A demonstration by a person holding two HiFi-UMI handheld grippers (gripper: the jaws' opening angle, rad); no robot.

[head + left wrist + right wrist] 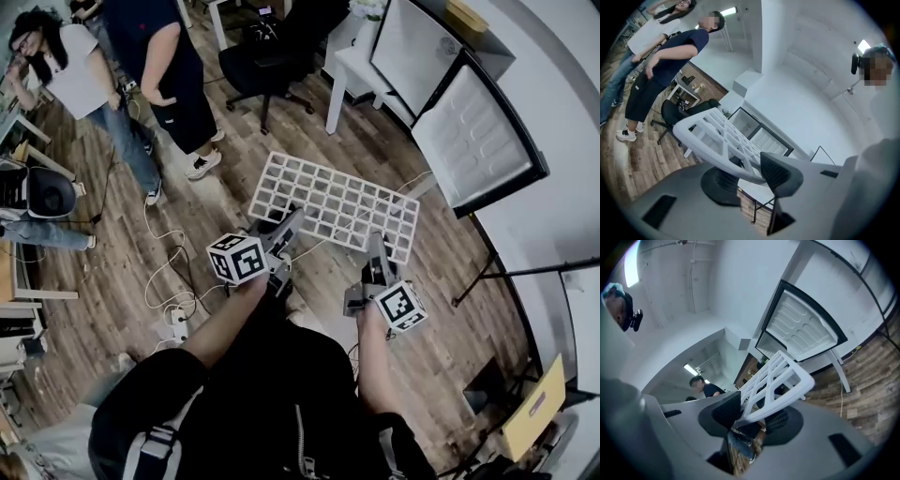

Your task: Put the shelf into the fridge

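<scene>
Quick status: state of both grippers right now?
Left gripper: closed on the shelf, gripping its near edge.
Right gripper: closed on the same edge of the shelf.

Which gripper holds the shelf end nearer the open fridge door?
The right gripper: its end of the shelf faces the fridge door; the left gripper's end faces the bystanders.
</scene>
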